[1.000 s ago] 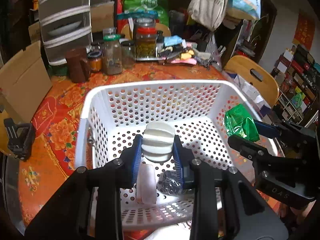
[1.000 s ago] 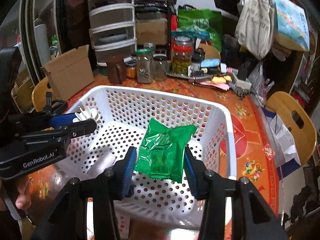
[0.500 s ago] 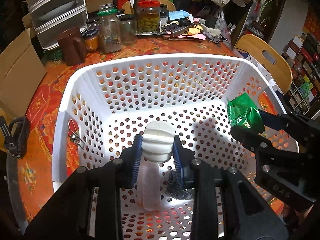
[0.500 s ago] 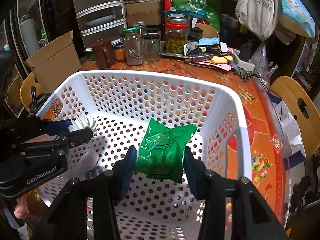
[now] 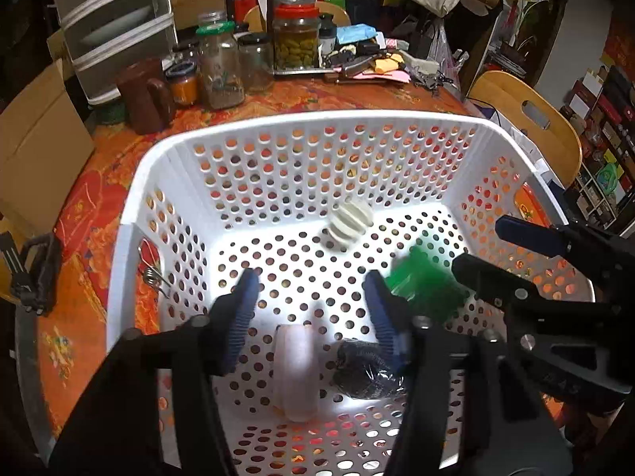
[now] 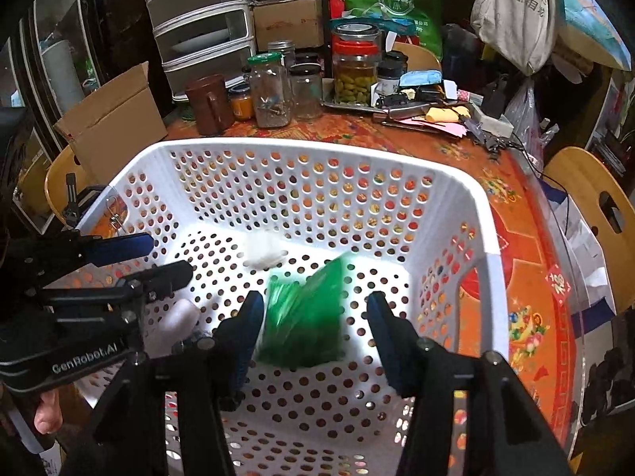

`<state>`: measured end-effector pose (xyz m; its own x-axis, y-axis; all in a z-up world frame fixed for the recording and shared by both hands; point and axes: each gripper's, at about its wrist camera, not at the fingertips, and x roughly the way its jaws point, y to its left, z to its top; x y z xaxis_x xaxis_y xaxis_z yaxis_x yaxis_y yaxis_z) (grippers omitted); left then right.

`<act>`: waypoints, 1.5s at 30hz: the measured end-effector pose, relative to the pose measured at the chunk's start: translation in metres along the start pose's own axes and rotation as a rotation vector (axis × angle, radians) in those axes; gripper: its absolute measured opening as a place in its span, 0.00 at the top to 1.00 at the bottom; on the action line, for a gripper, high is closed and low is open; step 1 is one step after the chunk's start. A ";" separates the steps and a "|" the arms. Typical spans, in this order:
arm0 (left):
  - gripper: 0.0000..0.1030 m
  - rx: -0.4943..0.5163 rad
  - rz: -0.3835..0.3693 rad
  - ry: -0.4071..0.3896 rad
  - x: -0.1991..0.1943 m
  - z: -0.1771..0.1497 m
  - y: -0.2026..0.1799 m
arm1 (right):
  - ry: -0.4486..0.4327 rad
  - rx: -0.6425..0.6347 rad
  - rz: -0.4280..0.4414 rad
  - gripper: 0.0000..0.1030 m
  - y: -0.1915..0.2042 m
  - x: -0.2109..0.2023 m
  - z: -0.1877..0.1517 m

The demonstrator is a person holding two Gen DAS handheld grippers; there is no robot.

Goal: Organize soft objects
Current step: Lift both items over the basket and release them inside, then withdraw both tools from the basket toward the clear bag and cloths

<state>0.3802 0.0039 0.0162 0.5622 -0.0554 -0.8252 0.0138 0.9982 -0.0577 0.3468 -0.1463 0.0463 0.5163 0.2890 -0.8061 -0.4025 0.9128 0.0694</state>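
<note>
A white perforated basket [image 5: 254, 127] [image 6: 492, 238] stands on the orange table. My left gripper [image 5: 311, 301] is open above it, and the white ribbed ball [image 5: 351, 222] [image 6: 262, 252] is blurred, loose inside the basket. My right gripper [image 6: 315, 317] is open, and the green packet [image 6: 307, 317] [image 5: 422, 283] is blurred between its fingers, free of them, over the basket floor. A pale pink roll [image 5: 295, 369] and a dark bundle [image 5: 367, 369] lie on the basket floor near the front.
Glass jars [image 5: 220, 67], a brown mug [image 5: 145, 95] and small clutter stand behind the basket. A cardboard box [image 5: 35, 146] is at the left, wooden chairs [image 5: 528, 115] at the right. A black clip [image 5: 33, 273] lies left of the basket.
Both grippers opened. The white ball dropped from the left gripper and the green packet from the right one, both falling into the basket.
</note>
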 end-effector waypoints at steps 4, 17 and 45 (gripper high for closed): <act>0.34 -0.001 0.005 -0.029 -0.010 0.001 0.000 | -0.025 -0.004 0.008 0.31 0.002 -0.009 -0.001; 0.12 0.021 0.041 -0.157 -0.068 -0.017 0.003 | -0.085 0.007 0.007 0.01 0.000 -0.045 -0.017; 0.05 0.000 0.027 -0.301 -0.164 -0.197 0.029 | -0.213 -0.001 0.061 0.00 0.043 -0.123 -0.129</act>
<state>0.1259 0.0380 0.0392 0.7820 -0.0197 -0.6230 -0.0050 0.9993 -0.0380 0.1682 -0.1795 0.0726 0.6387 0.3986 -0.6582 -0.4389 0.8913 0.1139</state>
